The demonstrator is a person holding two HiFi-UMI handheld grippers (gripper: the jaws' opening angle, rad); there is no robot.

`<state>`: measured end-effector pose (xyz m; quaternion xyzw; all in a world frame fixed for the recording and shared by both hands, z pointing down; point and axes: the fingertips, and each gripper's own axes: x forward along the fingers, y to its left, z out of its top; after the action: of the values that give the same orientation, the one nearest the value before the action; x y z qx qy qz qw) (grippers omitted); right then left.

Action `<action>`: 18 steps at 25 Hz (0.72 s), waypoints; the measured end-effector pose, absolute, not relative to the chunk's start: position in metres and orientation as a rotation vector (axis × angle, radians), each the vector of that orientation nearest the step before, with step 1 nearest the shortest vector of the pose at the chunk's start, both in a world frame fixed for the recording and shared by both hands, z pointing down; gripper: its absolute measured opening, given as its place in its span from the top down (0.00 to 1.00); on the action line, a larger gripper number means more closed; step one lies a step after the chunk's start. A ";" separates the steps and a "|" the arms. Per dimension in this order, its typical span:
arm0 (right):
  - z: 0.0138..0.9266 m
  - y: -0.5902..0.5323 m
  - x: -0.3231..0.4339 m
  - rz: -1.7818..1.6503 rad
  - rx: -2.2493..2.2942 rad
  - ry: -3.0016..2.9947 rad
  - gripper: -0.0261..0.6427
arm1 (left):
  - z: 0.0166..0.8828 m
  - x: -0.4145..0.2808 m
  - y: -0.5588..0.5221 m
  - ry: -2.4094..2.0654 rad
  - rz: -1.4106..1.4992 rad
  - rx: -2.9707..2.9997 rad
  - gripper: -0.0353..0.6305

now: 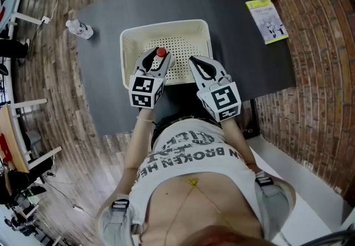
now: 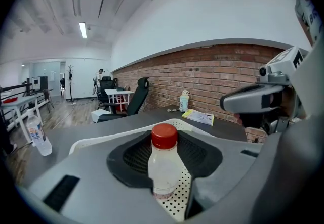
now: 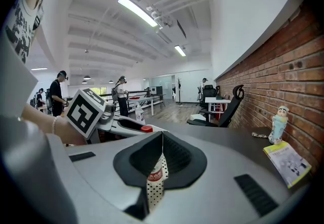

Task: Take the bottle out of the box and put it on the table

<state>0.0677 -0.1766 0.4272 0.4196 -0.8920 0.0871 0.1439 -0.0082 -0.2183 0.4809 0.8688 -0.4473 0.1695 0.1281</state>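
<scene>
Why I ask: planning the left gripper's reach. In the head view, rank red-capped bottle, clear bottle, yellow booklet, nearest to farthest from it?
1. Red-capped bottle, between the left gripper's jaws.
2. Clear bottle, off to the left.
3. Yellow booklet, far right.

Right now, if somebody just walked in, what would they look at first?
Probably the little bottle with the bright red cap. It stands in the white basket on the dark table, with the left gripper open around it. Next they'd see the right gripper, shut, just beside it, and the yellow booklet at the table's far right corner.
</scene>
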 end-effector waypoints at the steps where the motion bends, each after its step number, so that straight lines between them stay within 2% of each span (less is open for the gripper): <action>1: 0.427 -0.176 0.068 0.254 1.211 -2.570 0.95 | 0.477 -0.008 -0.217 -1.294 0.483 2.530 0.71; 18: 0.427 -0.166 0.071 0.257 1.191 -2.570 0.95 | 0.353 -0.021 -0.216 -1.335 0.346 2.642 0.71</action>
<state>0.0715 -0.1655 0.4274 0.4141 -0.8937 0.0895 0.1480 -0.0212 -0.2157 0.3533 0.8836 -0.4466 0.1156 0.0804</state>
